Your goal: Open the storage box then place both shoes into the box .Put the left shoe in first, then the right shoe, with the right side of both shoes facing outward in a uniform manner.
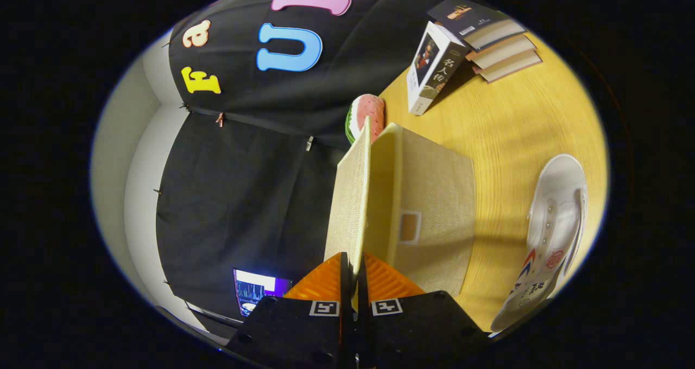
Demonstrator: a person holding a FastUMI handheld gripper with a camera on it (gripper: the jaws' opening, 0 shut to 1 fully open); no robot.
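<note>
— Fingers first: what do we have between them?

— Our gripper is clenched on the edge of the beige woven fabric lid; both fingers press on it, with the lid's thin edge running straight ahead from between them. The view is rolled on its side, so we see the lid edge-on and cannot make out its hinge.

— And the box?

— The beige fabric storage box sits just ahead of the fingers and to one side of the lid, opened, with a small label window on its wall. Its inside is hidden from us behind that wall.

— Shoes?

— One white canvas shoe lies on the yellow wooden table, well off to the box's far side from the lid. Its long axis runs roughly parallel to the fingers; its near end is cut off, so we cannot tell toe from heel.

— Anything beyond?

— A watermelon-slice toy, partly hidden behind the lid, then an upright white book leaning by a stack of books.
</note>
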